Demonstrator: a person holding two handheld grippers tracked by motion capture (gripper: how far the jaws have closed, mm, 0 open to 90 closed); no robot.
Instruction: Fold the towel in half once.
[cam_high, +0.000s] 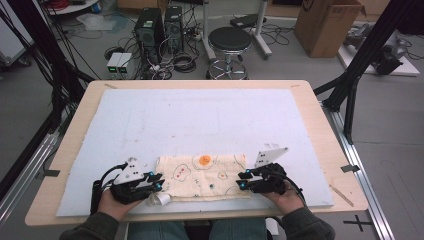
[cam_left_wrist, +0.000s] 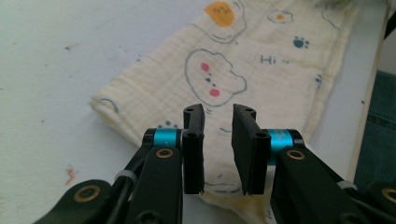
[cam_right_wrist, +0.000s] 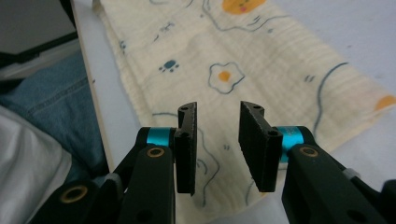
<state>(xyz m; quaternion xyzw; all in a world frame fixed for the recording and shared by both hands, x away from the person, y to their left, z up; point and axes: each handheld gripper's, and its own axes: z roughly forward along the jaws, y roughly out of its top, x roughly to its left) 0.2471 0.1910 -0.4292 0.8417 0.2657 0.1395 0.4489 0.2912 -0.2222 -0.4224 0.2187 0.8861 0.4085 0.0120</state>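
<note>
A cream cloth (cam_high: 202, 176) printed with small cartoon figures and an orange spot lies folded into a strip near the table's front edge. My left gripper (cam_high: 156, 182) hovers at its left end, jaws open over the fabric (cam_left_wrist: 233, 70) with nothing between them. My right gripper (cam_high: 242, 180) sits at the cloth's right end, also open, its jaws above the printed fabric (cam_right_wrist: 224, 60). Each gripper (cam_left_wrist: 218, 149) (cam_right_wrist: 217, 144) shows a clear gap between its black pads.
The cloth rests on a pale blue-white mat (cam_high: 200, 120) covering a wooden table (cam_high: 325, 135). A person's jeans (cam_right_wrist: 56, 107) show past the table's front edge. Beyond the far edge stand a black stool (cam_high: 229, 42), computer towers (cam_high: 150, 30) and a cardboard box (cam_high: 327, 22).
</note>
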